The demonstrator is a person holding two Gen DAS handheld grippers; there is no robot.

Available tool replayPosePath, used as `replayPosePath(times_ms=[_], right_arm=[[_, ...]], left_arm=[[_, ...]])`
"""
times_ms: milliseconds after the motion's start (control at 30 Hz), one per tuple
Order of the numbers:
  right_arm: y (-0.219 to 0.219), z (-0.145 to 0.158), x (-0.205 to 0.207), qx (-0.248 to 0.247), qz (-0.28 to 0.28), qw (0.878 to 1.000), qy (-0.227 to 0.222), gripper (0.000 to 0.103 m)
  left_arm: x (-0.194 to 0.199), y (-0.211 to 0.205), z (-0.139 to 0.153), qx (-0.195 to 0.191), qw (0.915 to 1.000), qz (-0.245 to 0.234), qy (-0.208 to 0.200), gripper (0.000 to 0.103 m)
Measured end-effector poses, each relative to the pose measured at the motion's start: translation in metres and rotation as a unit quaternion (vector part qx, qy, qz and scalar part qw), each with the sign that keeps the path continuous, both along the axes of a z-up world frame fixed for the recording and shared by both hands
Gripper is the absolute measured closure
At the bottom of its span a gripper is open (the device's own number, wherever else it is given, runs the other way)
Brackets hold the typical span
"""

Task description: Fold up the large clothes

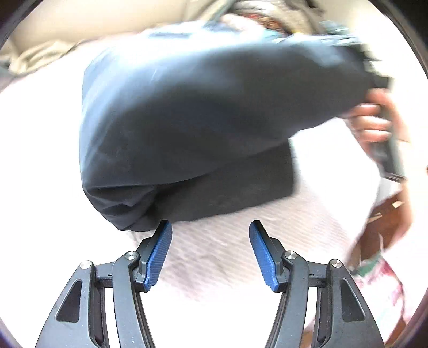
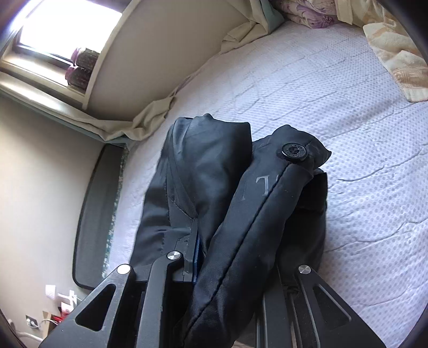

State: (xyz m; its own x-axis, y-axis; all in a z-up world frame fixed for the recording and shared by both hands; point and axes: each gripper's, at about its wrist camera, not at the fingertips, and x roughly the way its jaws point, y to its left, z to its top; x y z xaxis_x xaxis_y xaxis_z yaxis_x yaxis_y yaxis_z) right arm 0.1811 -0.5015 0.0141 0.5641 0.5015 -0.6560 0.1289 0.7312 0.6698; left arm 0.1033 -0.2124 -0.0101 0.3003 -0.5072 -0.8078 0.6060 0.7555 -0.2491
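A dark navy garment (image 1: 187, 128) lies partly folded on the white bedspread (image 1: 219, 257), with its upper layer lifted toward the right. My left gripper (image 1: 210, 254) is open and empty, just short of the garment's near edge; its left blue pad (image 1: 160, 254) is close to the cloth. In the left wrist view the right gripper (image 1: 374, 69) is blurred at the garment's raised far corner, held by a hand (image 1: 371, 125). In the right wrist view my right gripper (image 2: 214, 257) is shut on a bunched fold of the garment (image 2: 240, 214), which shows a black button (image 2: 294, 151).
The bed (image 2: 334, 107) has a white dotted cover. A cream sheet (image 2: 149, 120) bunches along the wall side. A yellow patterned blanket (image 2: 398, 53) and floral bedding (image 2: 307, 13) lie at the head. A window (image 2: 61, 32) is at upper left. Floor clutter (image 2: 61, 302) lies beside the bed.
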Motion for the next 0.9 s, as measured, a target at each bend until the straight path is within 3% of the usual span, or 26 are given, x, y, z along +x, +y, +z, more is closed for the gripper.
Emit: replayPosePath(times_ms=[133,200,267,367,400,533,600,667,733,833,900], right_arm=[[-0.003,-0.012,0.004,0.000,0.005,1.000,0.008,0.090],[-0.003,-0.015,0.004,-0.004,0.007,1.000,0.010,0.089],[-0.001,-0.018,0.003,-0.007,0.007,1.000,0.013,0.089],[0.005,-0.022,0.004,-0.014,0.004,1.000,0.016,0.087],[0.007,-0.023,0.004,-0.018,0.004,1.000,0.017,0.086],[0.007,-0.032,0.004,-0.026,-0.002,0.999,0.035,0.080],[0.002,-0.036,0.003,-0.027,-0.014,0.998,0.053,0.059],[-0.005,-0.028,0.001,-0.029,-0.031,0.997,0.063,0.045],[-0.009,-0.010,-0.004,-0.041,-0.044,0.997,0.051,0.045],[-0.005,0.038,-0.018,-0.114,-0.080,0.990,-0.014,0.047],[0.011,0.066,-0.020,-0.125,-0.061,0.988,-0.068,0.066]], left_arm=[[-0.010,-0.003,0.055,-0.040,0.9962,-0.044,-0.063,0.038],[0.005,-0.015,0.085,-0.061,0.9919,-0.032,-0.106,0.038],[0.032,-0.023,0.101,-0.052,0.9880,-0.012,-0.145,0.037],[0.056,-0.061,0.092,-0.044,0.9909,-0.022,-0.125,0.037],[0.064,-0.045,0.085,-0.039,0.9920,-0.028,-0.117,0.037],[0.047,-0.067,0.038,0.026,0.9919,-0.048,-0.115,0.031],[0.039,-0.065,0.023,0.047,0.9894,-0.052,-0.128,0.030],[0.031,-0.062,0.007,0.066,0.9851,-0.057,-0.148,0.030],[0.028,-0.065,0.000,0.079,0.9818,-0.057,-0.163,0.030],[0.029,-0.065,-0.002,0.075,0.9825,-0.057,-0.161,0.030],[0.030,-0.065,-0.003,0.071,0.9837,-0.056,-0.155,0.030]])
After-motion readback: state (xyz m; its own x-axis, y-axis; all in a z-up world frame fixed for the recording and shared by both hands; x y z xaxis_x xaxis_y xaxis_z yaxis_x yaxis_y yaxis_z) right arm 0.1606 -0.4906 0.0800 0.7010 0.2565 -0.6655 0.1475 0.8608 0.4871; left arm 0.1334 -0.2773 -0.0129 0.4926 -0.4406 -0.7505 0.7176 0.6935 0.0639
